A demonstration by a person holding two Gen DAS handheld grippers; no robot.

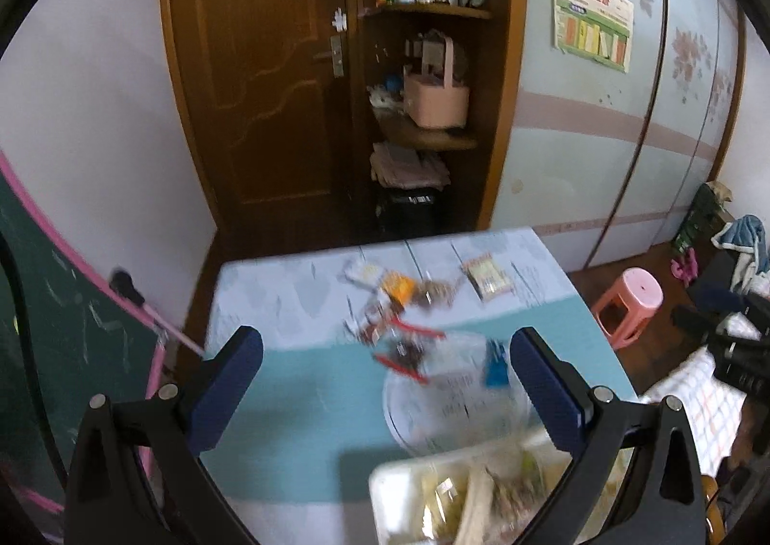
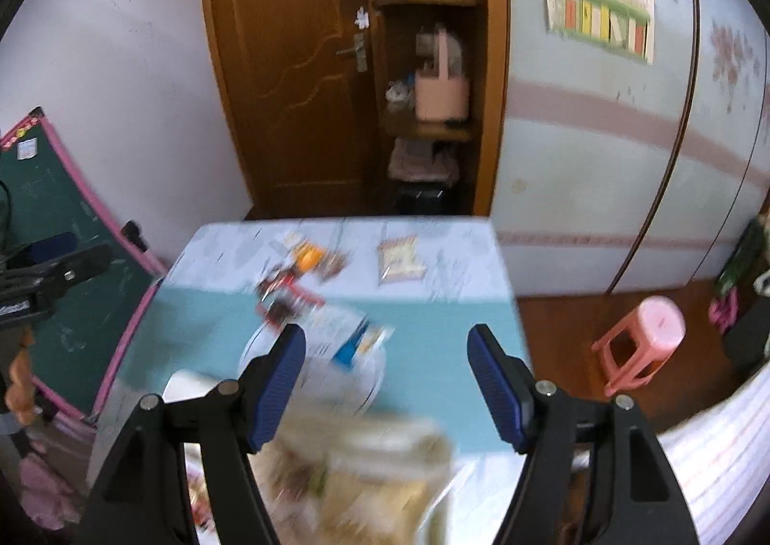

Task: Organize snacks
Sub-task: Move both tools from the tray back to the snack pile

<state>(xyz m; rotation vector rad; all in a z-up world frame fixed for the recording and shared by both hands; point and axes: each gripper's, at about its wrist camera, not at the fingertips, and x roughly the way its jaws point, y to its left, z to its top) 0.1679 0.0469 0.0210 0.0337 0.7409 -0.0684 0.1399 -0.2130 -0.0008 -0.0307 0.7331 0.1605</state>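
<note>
Table (image 1: 288, 381): carrying everything, its cloth pale at the far end and teal nearer.

Tray (image 1: 399, 497): sitting at the near edge, holding packets too blurred to name.

Plate (image 1: 433, 420): lying just beyond the tray, clear, with a blue packet (image 1: 495, 364) on it.

Snacks (image 1: 399, 299): lying loose in a heap mid-table, reaching toward the far edge; one pale packet (image 1: 486, 278) lying apart toward the far right corner.

Left gripper (image 1: 385, 367): hovering over the near table, jaws standing wide, holding nothing.

Right gripper (image 2: 387, 364): likewise hovering wide and empty.

Risk: both views are smearing, so a hurried reach could be knocking packets off the far edge or pinching two overlapping wrappers at once.
</note>
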